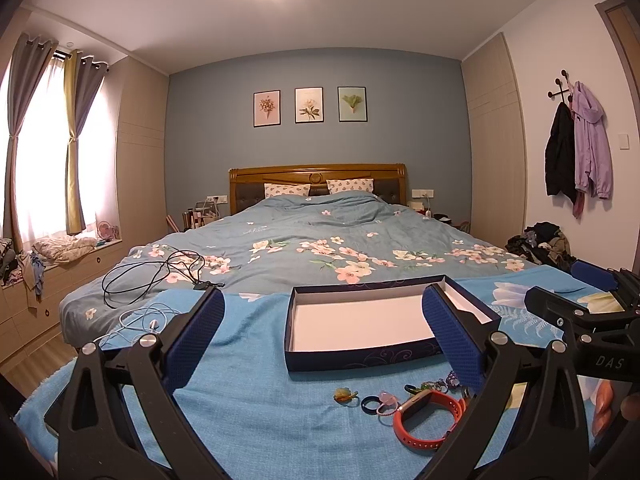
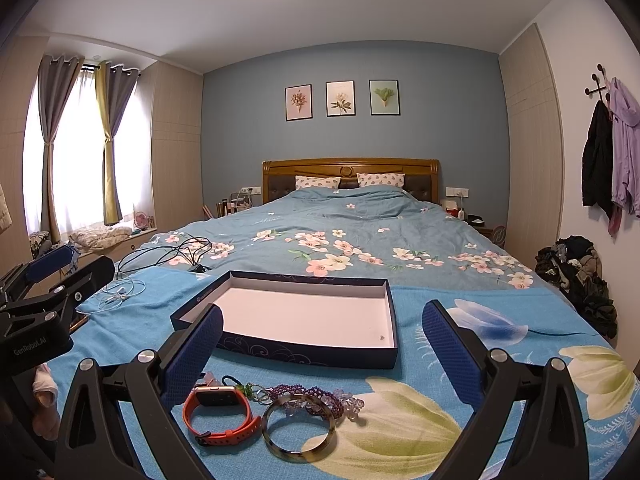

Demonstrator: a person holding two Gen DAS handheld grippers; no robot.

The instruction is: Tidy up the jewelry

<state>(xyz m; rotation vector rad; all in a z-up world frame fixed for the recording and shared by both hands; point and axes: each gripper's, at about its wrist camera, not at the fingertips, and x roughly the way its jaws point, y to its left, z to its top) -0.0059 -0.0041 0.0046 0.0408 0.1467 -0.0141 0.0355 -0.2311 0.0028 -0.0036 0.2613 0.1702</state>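
Left view: the left gripper (image 1: 322,334) hovered, fingers spread, over the box (image 1: 316,354) on the bed (image 1: 320,236). Right view: right gripper (image 2: 322,344) fingers spread too; watch (image 2: 220,414) and bangle (image 2: 299,428) lay just before the box (image 2: 280,348).

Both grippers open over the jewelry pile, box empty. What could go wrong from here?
1. The watch, bangle and bead bracelet lie touching, so the right hand-held gripper may drag a neighbour along.
2. The rings near the left hand-held gripper are small and sit on a soft blanket; wide pads may press them in or slip off.
3. The box is shallow and could shift if bumped.
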